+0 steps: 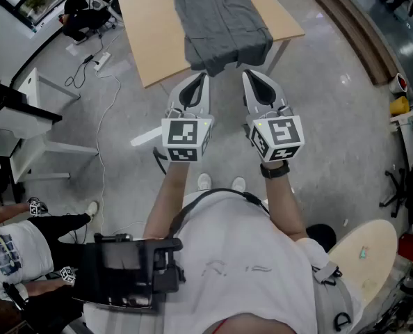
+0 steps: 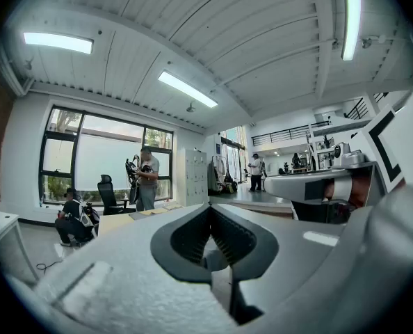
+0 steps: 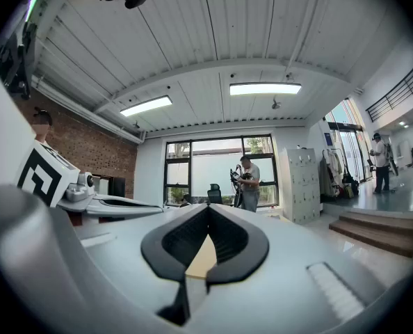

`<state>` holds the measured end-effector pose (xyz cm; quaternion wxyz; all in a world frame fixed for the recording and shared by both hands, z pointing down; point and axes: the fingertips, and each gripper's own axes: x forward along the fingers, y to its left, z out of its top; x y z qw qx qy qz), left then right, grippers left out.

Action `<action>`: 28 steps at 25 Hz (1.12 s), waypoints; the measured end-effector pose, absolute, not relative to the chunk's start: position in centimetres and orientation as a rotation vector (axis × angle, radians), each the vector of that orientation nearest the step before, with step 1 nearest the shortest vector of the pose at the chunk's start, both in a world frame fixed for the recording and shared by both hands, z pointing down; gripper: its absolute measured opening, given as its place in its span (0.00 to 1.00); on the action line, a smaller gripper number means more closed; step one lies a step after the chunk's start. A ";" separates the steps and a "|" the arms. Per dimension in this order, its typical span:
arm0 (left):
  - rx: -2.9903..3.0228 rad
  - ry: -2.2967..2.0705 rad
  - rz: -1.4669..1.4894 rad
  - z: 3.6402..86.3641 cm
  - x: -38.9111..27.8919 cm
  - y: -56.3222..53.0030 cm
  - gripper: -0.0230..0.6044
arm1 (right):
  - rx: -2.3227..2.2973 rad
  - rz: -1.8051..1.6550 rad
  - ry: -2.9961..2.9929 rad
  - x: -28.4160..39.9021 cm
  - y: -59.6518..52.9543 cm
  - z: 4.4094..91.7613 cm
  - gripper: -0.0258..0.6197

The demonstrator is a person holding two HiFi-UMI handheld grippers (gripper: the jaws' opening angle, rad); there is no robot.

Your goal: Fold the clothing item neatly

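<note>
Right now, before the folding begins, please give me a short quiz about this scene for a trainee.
1. True or false: the left hand-held gripper is open.
2. The grey shirt lies on: A) the floor, B) the wooden table, C) a chair.
3. What does the right hand-held gripper hold?
Key: 1 false, it is shut; 2 B; 3 nothing, it is shut and empty.

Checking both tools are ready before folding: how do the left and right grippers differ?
The left gripper shows a different square marker pattern from the right gripper. A dark wristband sits just behind the right gripper; the left gripper has none behind it. Shared: both are shut on nothing, held level, side by side near the grey garment draped over the table edge.
</note>
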<state>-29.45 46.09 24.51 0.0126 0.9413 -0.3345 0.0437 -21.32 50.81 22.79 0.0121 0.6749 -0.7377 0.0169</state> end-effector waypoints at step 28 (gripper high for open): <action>2.842 -1.337 0.016 24.6 -22.6 52.4 0.04 | 2.164 0.166 -2.256 -11.8 58.3 25.6 0.04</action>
